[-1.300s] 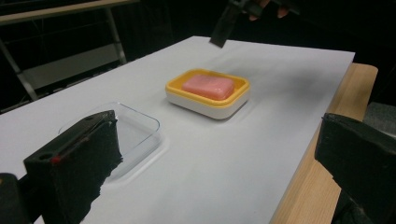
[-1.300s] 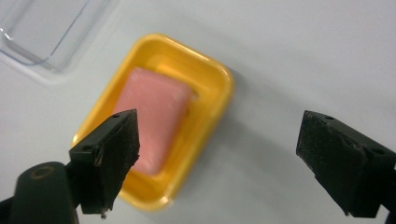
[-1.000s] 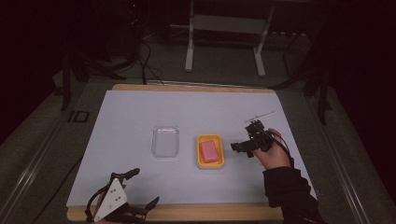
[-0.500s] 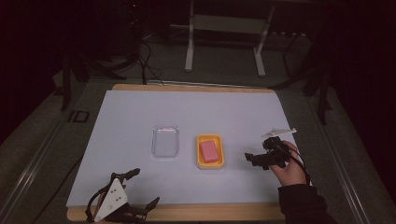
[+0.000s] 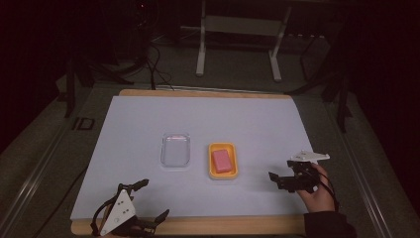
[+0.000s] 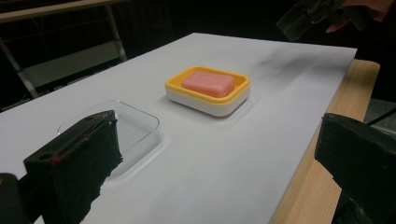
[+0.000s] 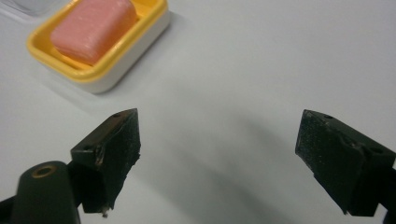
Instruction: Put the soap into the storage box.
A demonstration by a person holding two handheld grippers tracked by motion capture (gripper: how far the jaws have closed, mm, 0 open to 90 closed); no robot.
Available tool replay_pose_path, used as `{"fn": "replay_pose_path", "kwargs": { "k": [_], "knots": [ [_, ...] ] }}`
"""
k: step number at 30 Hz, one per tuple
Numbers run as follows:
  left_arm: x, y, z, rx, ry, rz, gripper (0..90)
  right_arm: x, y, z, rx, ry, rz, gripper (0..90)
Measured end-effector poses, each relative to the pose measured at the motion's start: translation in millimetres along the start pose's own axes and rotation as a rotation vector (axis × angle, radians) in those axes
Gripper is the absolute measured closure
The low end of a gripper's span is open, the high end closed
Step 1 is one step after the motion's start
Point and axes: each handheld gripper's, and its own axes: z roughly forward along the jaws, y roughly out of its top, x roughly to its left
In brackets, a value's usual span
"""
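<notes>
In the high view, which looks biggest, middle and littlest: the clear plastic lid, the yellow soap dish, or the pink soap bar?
The clear plastic lid and yellow soap dish look nearly alike, too close to rank.
Smallest: the pink soap bar, lying inside the dish.

soap (image 5: 222, 161) in dish (image 5: 234, 172), lid (image 5: 176, 149) just left, right tool (image 5: 280, 179) right of dish

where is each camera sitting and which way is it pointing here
High view: above the near table edge, looking forward and down; right hand, both tongs.
Left gripper view: rides the left tongs, facing the soap dish and clear lid.
Right gripper view: rides the right tongs, tilted down.
All share the pink soap.
</notes>
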Motion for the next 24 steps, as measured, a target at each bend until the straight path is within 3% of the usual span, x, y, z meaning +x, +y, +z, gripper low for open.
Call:
{"fn": "replay_pose_path", "kwargs": {
  "k": [9,12,24],
  "knots": [
    [-0.2,0.3,-0.1,-0.002,-0.006,-0.003,0.6,-8.9,-23.8,-0.7,0.002,-0.038,0.028,13.8],
    [0.0,0.3,-0.1,-0.003,-0.008,-0.003,0.6,-11.9,-26.0,0.4,-0.01,-0.043,0.047,13.9],
    [0.6,0.4,-0.2,0.0,-0.014,-0.005,0.6,-10.4,-26.1,6.2,0.001,-0.042,0.036,13.9]
  ]
}}
